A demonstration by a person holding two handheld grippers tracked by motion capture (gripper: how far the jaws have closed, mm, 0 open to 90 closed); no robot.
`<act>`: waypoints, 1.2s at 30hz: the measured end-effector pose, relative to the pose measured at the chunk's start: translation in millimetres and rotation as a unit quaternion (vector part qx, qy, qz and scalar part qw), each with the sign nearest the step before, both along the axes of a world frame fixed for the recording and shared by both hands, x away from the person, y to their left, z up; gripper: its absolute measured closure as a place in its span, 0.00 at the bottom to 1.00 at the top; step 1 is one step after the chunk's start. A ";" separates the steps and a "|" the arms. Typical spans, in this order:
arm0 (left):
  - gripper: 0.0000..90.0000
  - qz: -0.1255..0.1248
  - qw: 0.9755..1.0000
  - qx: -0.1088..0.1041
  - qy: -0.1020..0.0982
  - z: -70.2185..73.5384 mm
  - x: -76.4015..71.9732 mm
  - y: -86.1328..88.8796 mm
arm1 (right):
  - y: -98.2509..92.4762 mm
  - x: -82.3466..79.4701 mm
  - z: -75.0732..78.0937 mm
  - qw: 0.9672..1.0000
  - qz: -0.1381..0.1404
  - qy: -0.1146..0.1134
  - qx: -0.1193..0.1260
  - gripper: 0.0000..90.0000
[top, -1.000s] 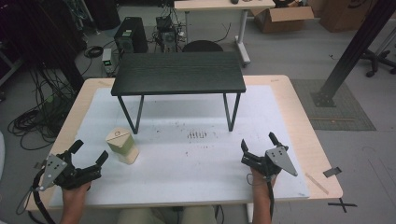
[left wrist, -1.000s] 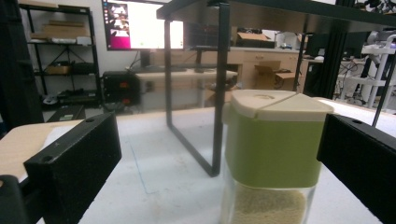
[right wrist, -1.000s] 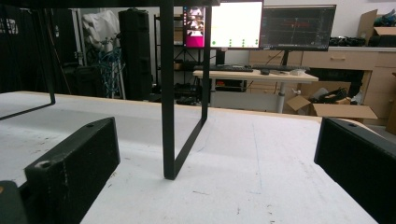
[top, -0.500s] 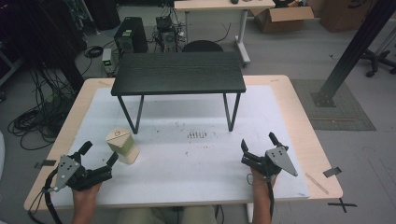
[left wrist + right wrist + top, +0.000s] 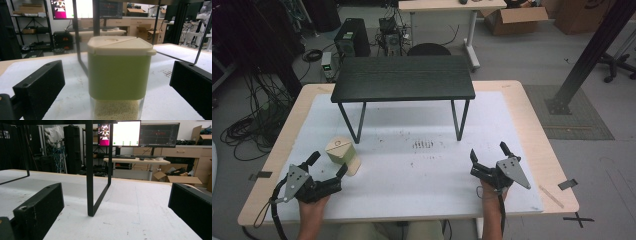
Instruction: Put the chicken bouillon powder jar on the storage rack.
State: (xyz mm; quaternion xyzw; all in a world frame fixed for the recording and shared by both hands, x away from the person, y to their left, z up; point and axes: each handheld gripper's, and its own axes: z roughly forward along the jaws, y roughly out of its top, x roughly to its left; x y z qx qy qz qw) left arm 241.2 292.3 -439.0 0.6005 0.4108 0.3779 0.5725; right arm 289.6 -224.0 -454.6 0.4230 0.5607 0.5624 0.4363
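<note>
Black jaws of left gripper [image 5: 328,171] spread wide apart, clamped on nothing. Aimed toward jar [image 5: 341,152], which stands just ahead of the tips and between their lines, not touched. Seen along the left gripper view: jar [image 5: 118,77] centred between the two jaws, clear gaps on both sides. Right gripper [image 5: 489,159] also with jaws wide apart, holding nothing, touching nothing; pointed away from the person toward the right leg of stand [image 5: 404,78]. Seen in the right gripper view: white mat [image 5: 135,202] and one thin black leg of stand [image 5: 90,170] between the jaws, well ahead.

Counted: two grippers, one in each hand; one jar; one black stand with two leg frames; one white mat [image 5: 412,170] over a wooden tabletop [image 5: 539,150].

Jar upright on the mat, at the left front part, near the left leg of the stand but apart from it. Long axis vertical. Cream lid on top, green band below it, clear lower part with pale grains inside. Lid split by a diagonal line into two flaps; small round mark on top.

Hand [image 5: 312,212] behind left gripper, hand [image 5: 493,200] behind right gripper, both near the front edge of the tabletop.
</note>
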 end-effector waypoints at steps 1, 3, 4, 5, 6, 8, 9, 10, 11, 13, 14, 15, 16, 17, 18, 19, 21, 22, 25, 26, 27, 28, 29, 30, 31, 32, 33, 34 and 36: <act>0.00 0.000 1.000 0.002 0.002 -0.6 2.0 -1.9 | 0.1 -0.1 0.0 1.000 0.000 0.000 0.000 0.00; 0.00 0.000 1.000 0.003 0.006 -1.0 4.1 -3.7 | 0.1 -0.1 0.0 1.000 0.000 0.000 0.000 0.00; 0.00 0.000 1.000 0.005 0.009 -1.2 5.2 -4.6 | 0.0 0.0 0.0 1.000 0.000 0.000 0.000 0.00; 0.00 0.000 1.000 0.005 0.009 -1.2 5.2 -4.6 | 0.1 -0.1 0.0 1.000 0.000 0.000 0.000 0.00; 0.00 -0.001 1.000 0.007 0.012 -1.5 7.1 -6.3 | 0.1 0.0 0.0 1.000 0.000 0.000 0.000 0.00; 0.00 0.002 1.000 0.011 0.013 -1.9 8.7 -7.8 | -0.1 0.0 0.0 1.000 0.000 0.000 0.000 0.00; 0.00 0.003 1.000 0.011 0.014 -2.2 9.4 -8.3 | -0.1 -0.1 0.0 1.000 0.000 0.000 0.001 0.00; 0.00 0.004 1.000 0.012 0.016 -2.6 10.2 -8.9 | -0.2 -0.1 0.0 1.000 0.000 0.000 0.001 0.00; 0.00 0.006 1.000 0.014 0.018 -3.1 11.0 -9.4 | -0.2 -0.2 -0.1 1.000 0.000 0.000 0.001 0.00; 0.00 0.009 1.000 0.017 0.023 -3.9 12.5 -10.2 | -0.1 -0.1 0.0 1.000 0.000 0.000 0.001 0.00; 0.00 0.010 0.999 0.017 0.025 -4.1 13.4 -10.7 | -0.1 -0.1 0.0 1.000 0.000 0.000 0.000 0.00; 0.00 0.011 0.999 0.019 0.027 -4.2 14.3 -11.1 | -0.1 -0.1 0.0 1.000 0.000 0.000 0.001 0.00; 0.00 0.011 0.999 0.020 0.029 -4.1 15.0 -11.4 | -0.1 -0.1 0.0 1.000 0.000 0.000 0.001 0.00; 0.00 0.012 0.999 0.021 0.031 -4.1 16.1 -12.0 | -0.1 0.0 0.0 1.000 0.000 0.000 0.001 0.00; 0.00 0.014 0.999 0.021 0.034 -4.2 17.4 -12.9 | -0.1 -0.1 0.0 1.000 0.000 0.000 0.001 0.00; 0.01 0.013 0.999 0.022 0.036 -4.3 18.5 -13.2 | -0.1 -0.2 0.0 1.000 0.000 0.000 0.001 0.00; 0.01 0.012 0.999 0.022 0.042 -4.5 20.4 -14.1 | -0.2 -0.2 0.0 1.000 0.000 0.000 0.001 0.00; 0.01 0.012 0.999 0.023 0.045 -4.8 21.4 -14.6 | -0.2 -0.2 0.0 1.000 0.000 0.000 0.001 0.00; 0.01 0.016 0.998 0.026 0.052 -5.8 23.8 -16.3 | -0.2 -0.3 -0.1 1.000 0.000 -0.001 0.001 0.00; 0.01 0.017 0.998 0.028 0.055 -6.0 24.5 -16.6 | -0.3 -0.3 -0.1 1.000 0.000 -0.001 0.001 0.00; 0.01 0.018 0.998 0.028 0.058 -6.3 25.1 -17.1 | -0.2 -0.3 -0.1 1.000 0.000 -0.001 0.001 0.00; 0.01 0.020 0.998 0.028 0.060 -6.5 25.7 -17.5 | -0.2 -0.3 -0.1 1.000 0.000 -0.001 0.001 0.00; 0.01 0.020 0.998 0.028 0.062 -6.7 26.3 -17.8 | -0.2 -0.3 -0.1 1.000 0.000 -0.001 0.001 0.00; 0.01 0.021 0.997 0.031 0.065 -6.9 27.0 -18.2 | -0.3 -0.3 -0.1 1.000 0.000 -0.001 0.001 0.00; 0.02 0.022 0.997 0.032 0.067 -7.1 27.7 -18.6 | -0.3 -0.4 -0.1 1.000 0.000 -0.001 0.002 0.00; 0.02 0.022 0.997 0.034 0.070 -7.4 28.4 -18.9 | -0.3 -0.4 -0.1 1.000 0.000 -0.001 0.002 0.00; 0.02 0.023 0.996 0.035 0.074 -7.3 28.9 -19.1 | -0.3 -0.4 -0.1 1.000 0.000 -0.001 0.002 0.00; 0.02 0.023 0.996 0.035 0.076 -7.2 29.5 -19.1 | -0.2 -0.4 -0.1 1.000 0.000 -0.001 0.002 0.00; 0.03 0.024 0.996 0.032 0.080 -7.1 30.4 -18.9 | -0.3 -0.5 -0.1 1.000 0.000 -0.002 0.002 0.00</act>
